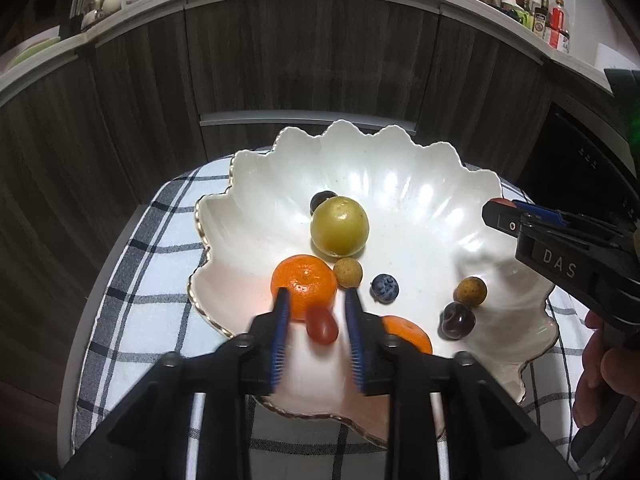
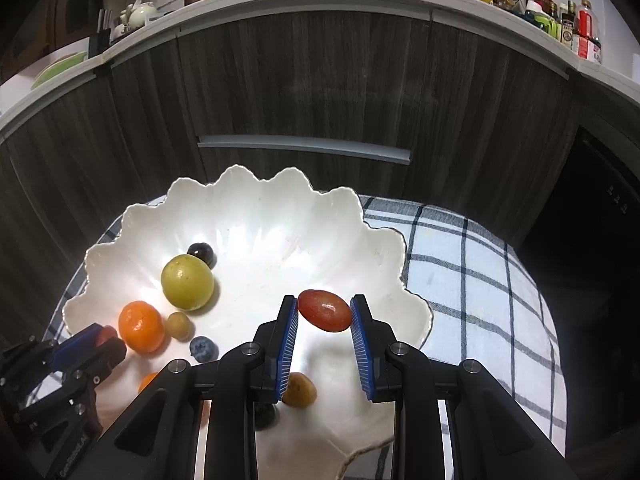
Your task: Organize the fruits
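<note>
A white scalloped bowl [image 1: 400,133] [image 2: 240,172] holds a green round fruit [image 1: 339,226] [image 2: 187,282], two mandarins [image 1: 304,282] [image 1: 408,334], two tan longans [image 1: 348,272] [image 1: 471,291], a blueberry [image 1: 384,287] and two dark grapes [image 1: 458,320] [image 1: 322,199]. My left gripper [image 1: 316,294] hangs over the bowl's near side. A small red grape [image 1: 322,325] sits blurred between its blue pads with gaps on both sides. My right gripper [image 2: 324,300] is shut on a second red grape [image 2: 325,311] above the bowl's right half. From the left wrist it [image 1: 490,210] appears at the right edge.
The bowl rests on a blue-and-white checked cloth [image 2: 480,264] over a small table. Dark wood cabinet fronts [image 2: 320,92] stand close behind, under a white counter with bottles [image 2: 580,28]. A person's hand [image 1: 600,360] grips the right tool.
</note>
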Tool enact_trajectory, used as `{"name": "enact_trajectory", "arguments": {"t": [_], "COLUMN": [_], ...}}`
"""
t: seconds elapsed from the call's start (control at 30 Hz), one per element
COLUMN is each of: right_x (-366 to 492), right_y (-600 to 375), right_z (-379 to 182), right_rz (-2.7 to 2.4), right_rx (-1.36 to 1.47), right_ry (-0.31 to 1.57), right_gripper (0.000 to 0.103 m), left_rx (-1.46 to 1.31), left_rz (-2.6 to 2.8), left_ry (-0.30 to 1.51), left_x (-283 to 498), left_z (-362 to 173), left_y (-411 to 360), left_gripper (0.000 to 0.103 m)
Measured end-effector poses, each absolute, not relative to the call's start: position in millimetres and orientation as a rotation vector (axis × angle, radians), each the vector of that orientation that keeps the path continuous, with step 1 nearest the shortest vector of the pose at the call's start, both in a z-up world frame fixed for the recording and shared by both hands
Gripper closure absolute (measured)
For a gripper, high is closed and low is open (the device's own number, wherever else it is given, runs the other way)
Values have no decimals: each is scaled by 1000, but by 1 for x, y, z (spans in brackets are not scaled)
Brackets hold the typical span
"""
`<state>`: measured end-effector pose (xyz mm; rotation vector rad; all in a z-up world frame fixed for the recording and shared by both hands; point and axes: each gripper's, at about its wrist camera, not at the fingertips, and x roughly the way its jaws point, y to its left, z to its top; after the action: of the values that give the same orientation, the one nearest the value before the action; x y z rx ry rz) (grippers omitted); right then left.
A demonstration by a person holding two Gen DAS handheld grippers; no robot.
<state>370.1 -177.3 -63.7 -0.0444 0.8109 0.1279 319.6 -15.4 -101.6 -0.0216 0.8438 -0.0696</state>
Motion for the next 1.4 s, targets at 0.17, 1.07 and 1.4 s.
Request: {"name": "enact_trajectory", "arguments": {"t": [0.17, 1.07, 1.4], "right_x": [371, 295, 246], "right_y": [-178, -202, -206], "right_z": [-64, -7, 10], "right_rz": [116, 44, 27], "right_rx": [-45, 10, 1], "right_ry": [825, 704, 671], "right_gripper": [54, 25, 25], "left_rx": [-22, -14, 0], "left_rz": [-34, 3, 2], "left_ry": [820, 709, 678], "left_x": [316, 262, 223], "left_z": [-95, -36, -24], "left_y": [-12, -15, -18], "left_gripper": [44, 7, 6]}}
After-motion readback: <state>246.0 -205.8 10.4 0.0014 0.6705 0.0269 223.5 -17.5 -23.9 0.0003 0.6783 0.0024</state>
